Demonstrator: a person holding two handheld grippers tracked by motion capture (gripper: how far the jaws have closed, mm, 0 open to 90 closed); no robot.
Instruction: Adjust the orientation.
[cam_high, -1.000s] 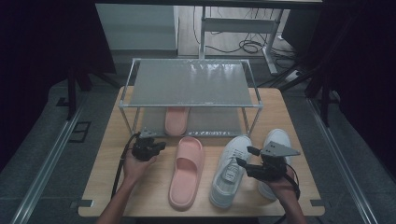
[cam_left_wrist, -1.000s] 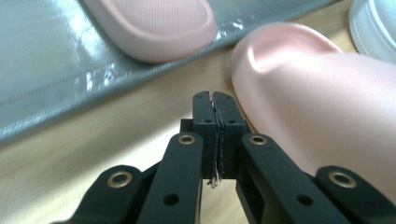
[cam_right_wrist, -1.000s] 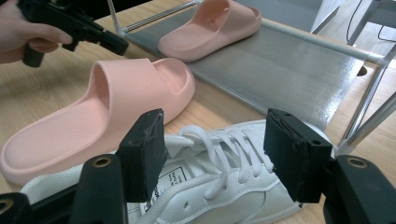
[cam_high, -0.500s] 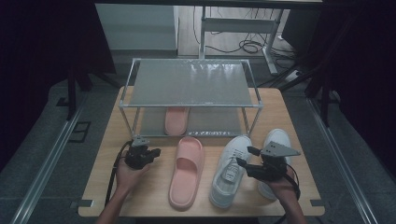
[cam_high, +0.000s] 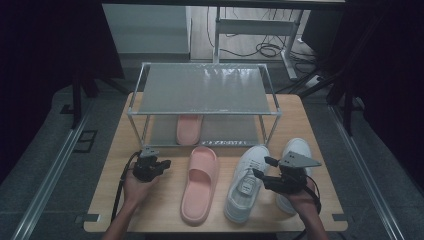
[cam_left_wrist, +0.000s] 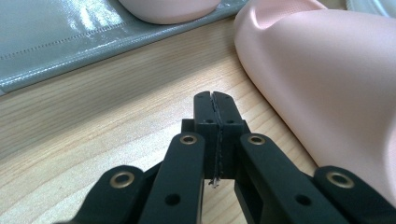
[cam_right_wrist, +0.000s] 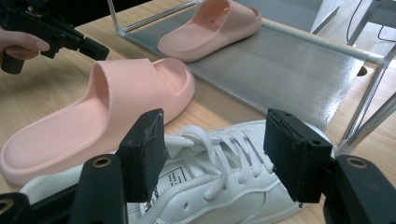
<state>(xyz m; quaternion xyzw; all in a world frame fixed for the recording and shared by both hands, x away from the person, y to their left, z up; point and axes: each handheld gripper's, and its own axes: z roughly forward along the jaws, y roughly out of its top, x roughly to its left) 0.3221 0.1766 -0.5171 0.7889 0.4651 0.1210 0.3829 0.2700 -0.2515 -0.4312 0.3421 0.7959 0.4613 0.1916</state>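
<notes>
Sneaker sits between the spread jaws of the right hand-held gripper, lined up for grasping. Left hand-held gripper, clenched on nothing, idles at 9 o'clock of the pink slipper on the desk.

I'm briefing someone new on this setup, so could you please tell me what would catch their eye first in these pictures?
Most striking is the soft pink rubber slide sandal lying mid-table, its twin pink slide already on the lower shelf of the grey metal-framed shoe rack behind. Right of it sits a white lace-up sneaker, with the right gripper hanging open over its laces. The left gripper is shut beside the sandal.
</notes>
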